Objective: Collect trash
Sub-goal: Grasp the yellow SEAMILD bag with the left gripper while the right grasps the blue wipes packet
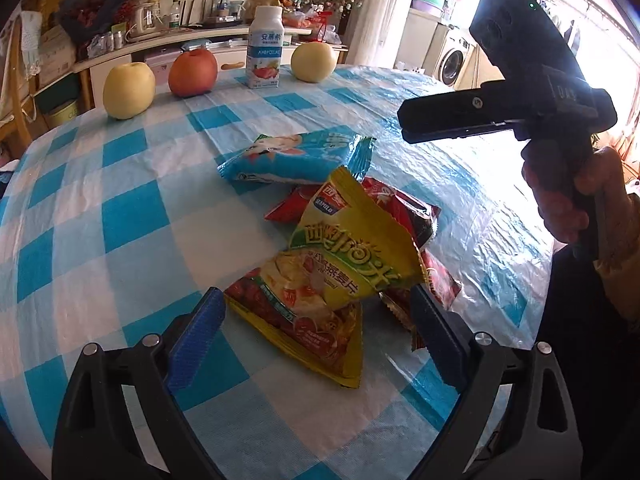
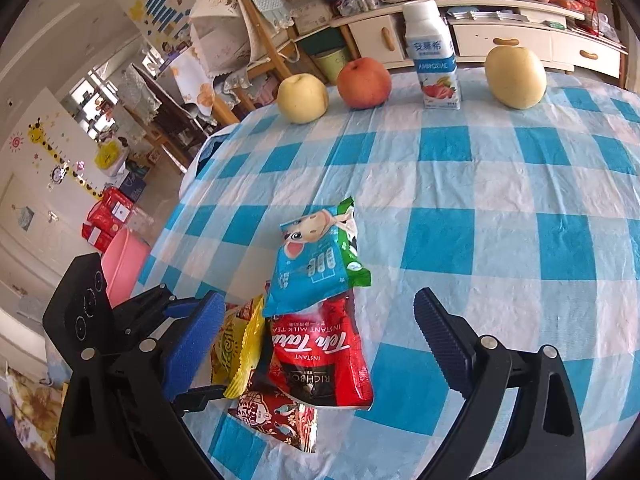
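Observation:
A pile of snack wrappers lies on the checked tablecloth. A yellow packet [image 1: 336, 276] lies on top of red wrappers [image 1: 404, 208], with a blue packet [image 1: 296, 156] behind. My left gripper [image 1: 316, 328] is open, its fingers on either side of the yellow packet, not gripping it. In the right wrist view the blue packet [image 2: 316, 264] overlaps a red milk tea packet [image 2: 320, 352], with the yellow packet [image 2: 236, 348] to the left and a dark red wrapper [image 2: 276, 420] below. My right gripper [image 2: 320, 344] is open around the red packet.
Two yellow apples [image 1: 128, 90] [image 1: 313, 61], a red apple [image 1: 193, 73] and a yogurt bottle [image 1: 264, 46] stand along the table's far edge. A pink bin [image 2: 122, 268] stands on the floor left of the table. Cabinets and chairs stand beyond.

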The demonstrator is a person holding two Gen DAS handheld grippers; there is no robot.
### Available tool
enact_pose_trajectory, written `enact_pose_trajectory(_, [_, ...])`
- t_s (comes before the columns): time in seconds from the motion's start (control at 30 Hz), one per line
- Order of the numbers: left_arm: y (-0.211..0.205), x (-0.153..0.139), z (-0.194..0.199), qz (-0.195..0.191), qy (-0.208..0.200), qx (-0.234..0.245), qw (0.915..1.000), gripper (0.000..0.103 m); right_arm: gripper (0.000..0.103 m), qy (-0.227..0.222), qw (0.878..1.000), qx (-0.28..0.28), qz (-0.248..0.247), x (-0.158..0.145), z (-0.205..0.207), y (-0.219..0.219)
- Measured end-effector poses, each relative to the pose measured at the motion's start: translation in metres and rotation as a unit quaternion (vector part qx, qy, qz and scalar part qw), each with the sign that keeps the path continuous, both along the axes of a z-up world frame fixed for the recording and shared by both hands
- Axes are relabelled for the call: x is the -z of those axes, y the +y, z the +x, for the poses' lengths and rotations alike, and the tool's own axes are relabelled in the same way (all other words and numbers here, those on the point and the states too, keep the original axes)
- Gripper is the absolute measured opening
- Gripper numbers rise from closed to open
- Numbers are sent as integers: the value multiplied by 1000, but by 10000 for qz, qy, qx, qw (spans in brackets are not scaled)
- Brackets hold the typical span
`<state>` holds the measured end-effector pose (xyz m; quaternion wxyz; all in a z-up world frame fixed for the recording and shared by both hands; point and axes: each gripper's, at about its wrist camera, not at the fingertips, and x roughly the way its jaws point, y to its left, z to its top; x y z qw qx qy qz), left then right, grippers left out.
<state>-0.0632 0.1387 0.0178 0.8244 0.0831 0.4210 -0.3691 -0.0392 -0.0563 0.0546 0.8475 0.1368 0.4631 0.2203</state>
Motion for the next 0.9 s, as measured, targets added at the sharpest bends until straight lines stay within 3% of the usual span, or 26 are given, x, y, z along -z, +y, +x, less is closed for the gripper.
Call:
enact_pose_trajectory(0.07, [2, -2, 5, 21, -51, -54, 10000, 93, 92, 85, 9999, -128, -76, 6, -1, 6])
enact_pose_trajectory(0.13, [7, -5, 9, 20, -147, -169, 9997, 93, 78, 167, 9996, -143, -186, 10, -1, 8])
enact_pose_trajectory(0.4, [-8, -1, 19, 143, -213, -157, 9995, 93, 77, 188, 9991, -51, -378, 17, 2, 8])
enact_pose_trajectory(0.6, [-19, 4, 23, 324, -176, -146, 9992, 93, 89, -255, 9958, 60, -878, 12, 13, 19])
enact_pose_trajectory(0.73, [-19, 7, 28, 368, -110, -261, 9989, 93, 89, -483, 9928, -124, -1088, 11, 23, 35])
enact_pose_trajectory(0.9, [-19, 7, 28, 424, -144, -401, 9982, 83, 89, -620, 9896, -297, -1266, 16, 36, 52])
